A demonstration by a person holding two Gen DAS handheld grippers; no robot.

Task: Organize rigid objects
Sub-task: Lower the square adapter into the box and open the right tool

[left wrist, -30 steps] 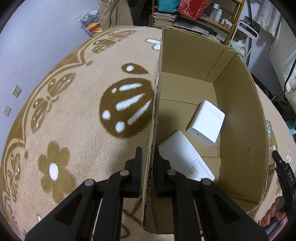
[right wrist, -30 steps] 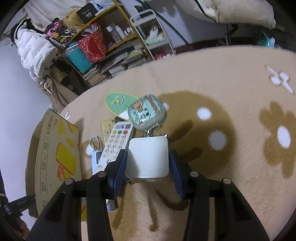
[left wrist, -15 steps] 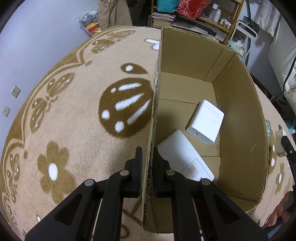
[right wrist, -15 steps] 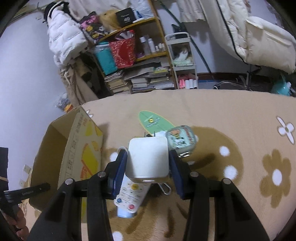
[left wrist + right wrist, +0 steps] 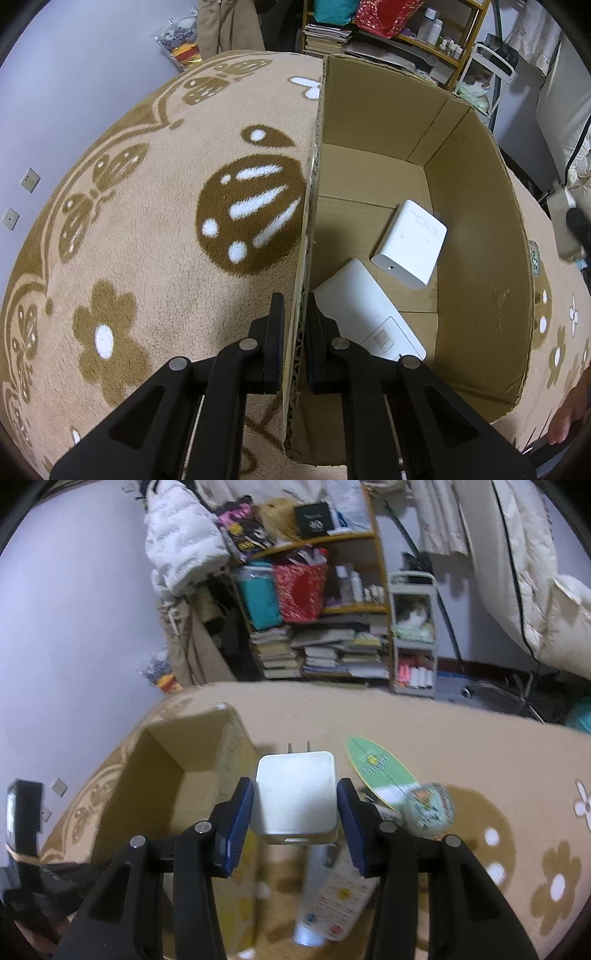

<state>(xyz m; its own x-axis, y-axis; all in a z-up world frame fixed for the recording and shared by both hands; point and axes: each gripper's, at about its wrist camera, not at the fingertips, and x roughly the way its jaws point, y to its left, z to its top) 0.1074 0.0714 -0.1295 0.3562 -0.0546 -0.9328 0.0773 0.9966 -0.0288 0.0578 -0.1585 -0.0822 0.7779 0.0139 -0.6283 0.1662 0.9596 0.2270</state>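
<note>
An open cardboard box (image 5: 476, 206) stands on the carpet. My left gripper (image 5: 295, 314) is shut on the box's left wall. Inside lie a white power bank (image 5: 410, 243) and a flat white device (image 5: 365, 314). My right gripper (image 5: 295, 797) is shut on a white plug adapter (image 5: 295, 794) with its prongs pointing away, held in the air beside the box (image 5: 177, 775), at its right wall. Below it on the carpet lie a white remote control (image 5: 332, 904), a green oval card (image 5: 380, 771) and a small patterned case (image 5: 428, 808).
The brown-patterned beige carpet (image 5: 147, 229) spreads all around. A cluttered bookshelf (image 5: 317, 609) and a small white cart (image 5: 413, 642) stand at the far wall. A person's hand (image 5: 569, 421) shows at the right edge of the left wrist view.
My right gripper has lifted the plug adapter up off the carpet and carried it left toward the box. My left gripper keeps its hold on the box wall.
</note>
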